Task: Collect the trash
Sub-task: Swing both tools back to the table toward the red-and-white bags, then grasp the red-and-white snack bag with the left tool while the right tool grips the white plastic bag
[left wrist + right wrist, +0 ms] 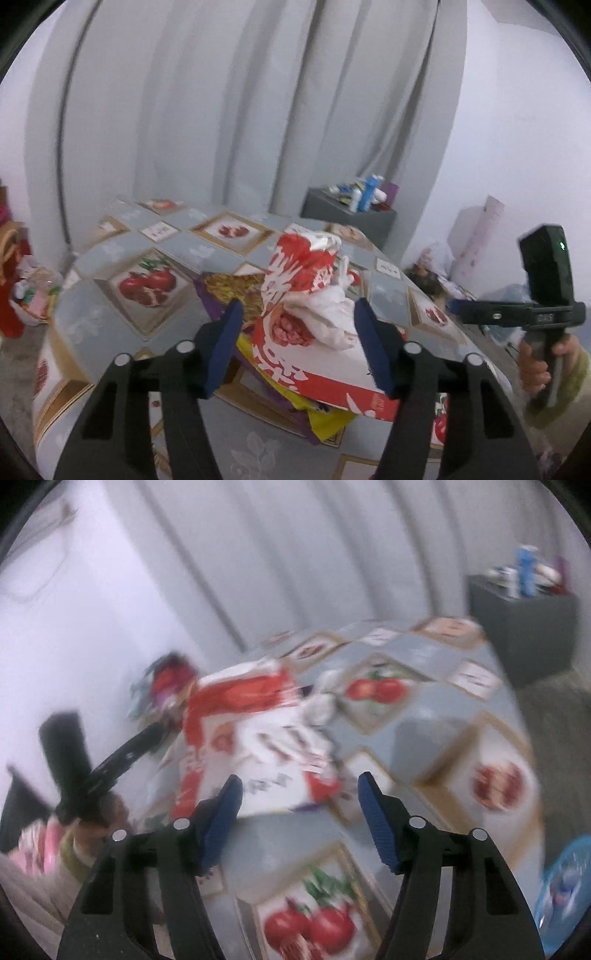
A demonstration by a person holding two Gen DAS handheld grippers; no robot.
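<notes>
Both pairs of blue-padded fingers stand spread apart with nothing between them. From the left wrist view, the left gripper (297, 325) fills the lower middle of the frame, its fingers (225, 343) framing a heap of trash at the frame's centre. Topmost in that heap is a red-and-white plastic bag (301, 266), crumpled and partly standing, with a white crumpled bag (332, 317) against its lower right side. These rest on a flat red-and-white package (332, 373), which overlaps yellow and purple wrappers (325, 417) sticking out below it. All of it lies on a table (155, 243) covered with a grey cloth printed with pomegranates. At the right edge of that frame, a hand (535, 365) grips the handle of the right gripper (299, 805).

The right wrist view is blurred by motion. Its released fingers (376, 819) sit in the lower middle, with the red-and-white package (258, 746) just above them in the centre-left. The left gripper's body shows at the left edge.

A dark cabinet (351, 218) carrying bottles stands in the upper right beyond the table, before a pale curtain (221, 103).
</notes>
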